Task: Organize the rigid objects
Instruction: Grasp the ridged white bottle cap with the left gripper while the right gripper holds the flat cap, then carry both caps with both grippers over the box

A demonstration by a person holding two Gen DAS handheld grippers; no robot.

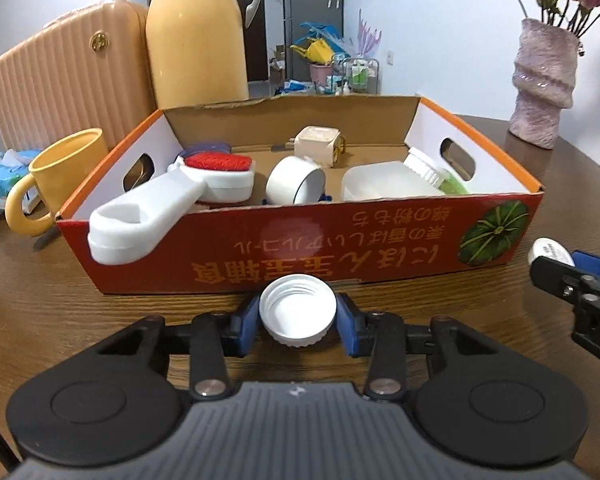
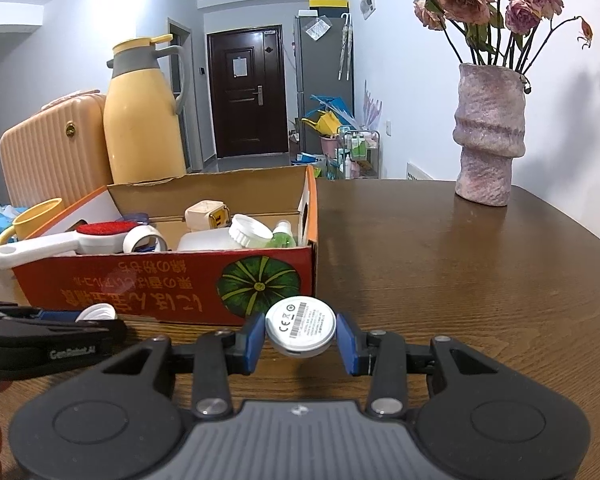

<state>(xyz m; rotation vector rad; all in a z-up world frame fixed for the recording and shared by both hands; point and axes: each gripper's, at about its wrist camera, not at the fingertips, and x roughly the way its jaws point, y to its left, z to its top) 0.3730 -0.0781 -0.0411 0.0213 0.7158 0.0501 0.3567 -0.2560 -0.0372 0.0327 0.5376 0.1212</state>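
Red box (image 2: 140,284), Japanese print, CE-marked disc (image 2: 300,326)

Cardboard box (image 2: 172,284), red front wall: yellow Japanese lettering, printed upside down, beside a green pumpkin picture. White round disc (image 2: 300,326): "CE" mark and a barcode (small print unreadable). Left gripper (image 2: 80,354), black arm: "GenRobot.AI", somewhat blurred.

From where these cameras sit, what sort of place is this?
Most likely someone's home, a dining area off an entry hall: a wooden table with a vase of dried roses, a yellow thermos jug, and a dark front door.
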